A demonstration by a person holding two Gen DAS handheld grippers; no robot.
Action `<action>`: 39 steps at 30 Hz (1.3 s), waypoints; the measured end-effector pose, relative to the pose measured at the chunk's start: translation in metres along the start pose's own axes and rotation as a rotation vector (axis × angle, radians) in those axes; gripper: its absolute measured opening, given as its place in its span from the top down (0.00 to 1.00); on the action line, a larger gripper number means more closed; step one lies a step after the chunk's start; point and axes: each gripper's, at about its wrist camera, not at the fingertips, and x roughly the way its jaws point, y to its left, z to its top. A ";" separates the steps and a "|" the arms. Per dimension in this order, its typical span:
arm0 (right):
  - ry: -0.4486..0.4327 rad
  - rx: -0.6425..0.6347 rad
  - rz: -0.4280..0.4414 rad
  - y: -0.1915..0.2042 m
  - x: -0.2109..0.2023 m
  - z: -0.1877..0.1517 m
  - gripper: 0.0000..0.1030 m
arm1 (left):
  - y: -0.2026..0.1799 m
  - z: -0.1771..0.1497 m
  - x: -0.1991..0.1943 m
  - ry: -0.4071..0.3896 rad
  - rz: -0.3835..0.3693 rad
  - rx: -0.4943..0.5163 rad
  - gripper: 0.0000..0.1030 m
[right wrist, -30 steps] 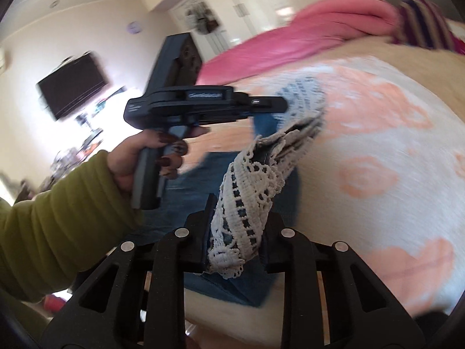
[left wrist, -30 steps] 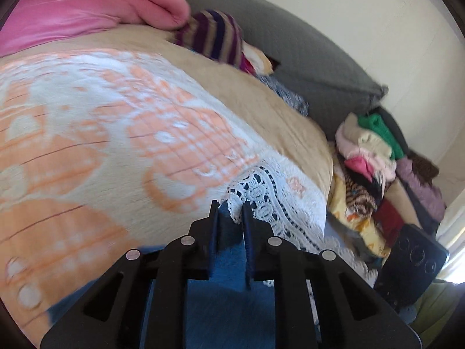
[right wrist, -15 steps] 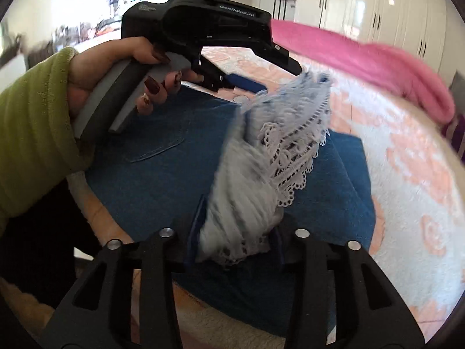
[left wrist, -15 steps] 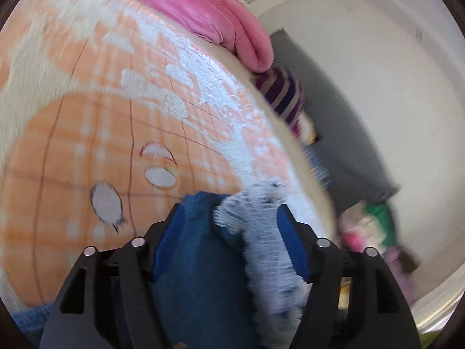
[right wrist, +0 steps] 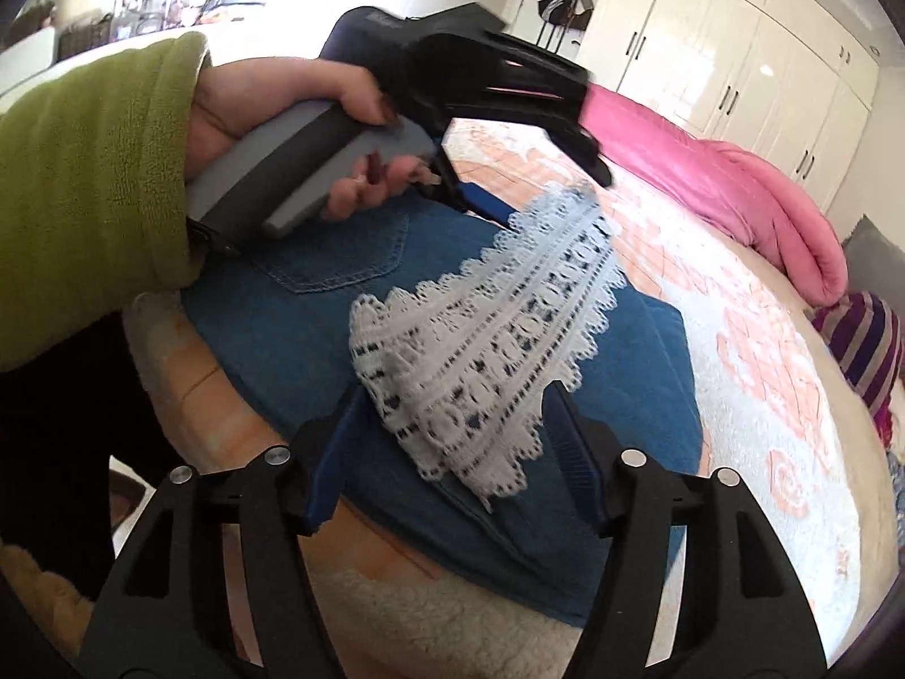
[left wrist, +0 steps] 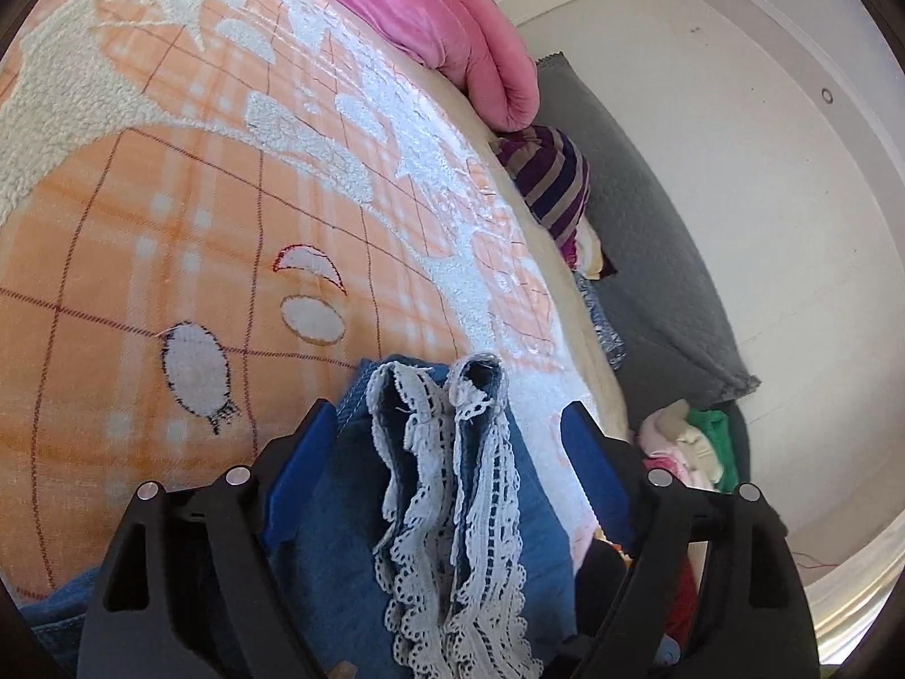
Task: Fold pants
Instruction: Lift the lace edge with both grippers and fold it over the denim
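Blue denim pants (right wrist: 317, 328) with white lace hems (right wrist: 486, 351) lie folded on the orange and white blanket (right wrist: 763, 396), a back pocket facing up. In the left wrist view my left gripper (left wrist: 452, 430) is open, with the lace hems (left wrist: 452, 486) and denim (left wrist: 339, 537) lying loose between its blue fingers (left wrist: 300, 464). In the right wrist view my right gripper (right wrist: 452, 418) is open around the lace end. The left gripper (right wrist: 543, 170), held by a hand in a green sleeve, is at the far end of the lace strip.
A pink duvet (left wrist: 441, 22) lies at the far side of the bed. A striped purple garment (left wrist: 548, 181) sits beside a grey headboard cushion (left wrist: 650, 260). A pile of clothes (left wrist: 696, 447) lies past the bed edge. White wardrobes (right wrist: 735, 56) stand behind.
Both grippers carried the lace hems back over the denim and lowered them onto the pants. Both opened, so the lace now lies loose between the fingers.
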 end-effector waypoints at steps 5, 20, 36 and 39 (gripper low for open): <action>0.036 -0.005 0.039 0.002 0.003 0.002 0.78 | -0.010 0.001 0.015 -0.002 0.092 0.055 0.51; 0.013 0.059 0.247 -0.003 0.005 0.005 0.79 | -0.004 -0.006 -0.001 0.016 0.281 0.143 0.77; -0.023 0.343 0.292 -0.090 -0.042 -0.029 0.60 | -0.035 -0.056 -0.065 -0.099 0.320 0.196 0.52; -0.013 0.360 0.265 -0.100 -0.042 -0.035 0.59 | -0.042 -0.084 -0.077 -0.106 0.316 0.196 0.47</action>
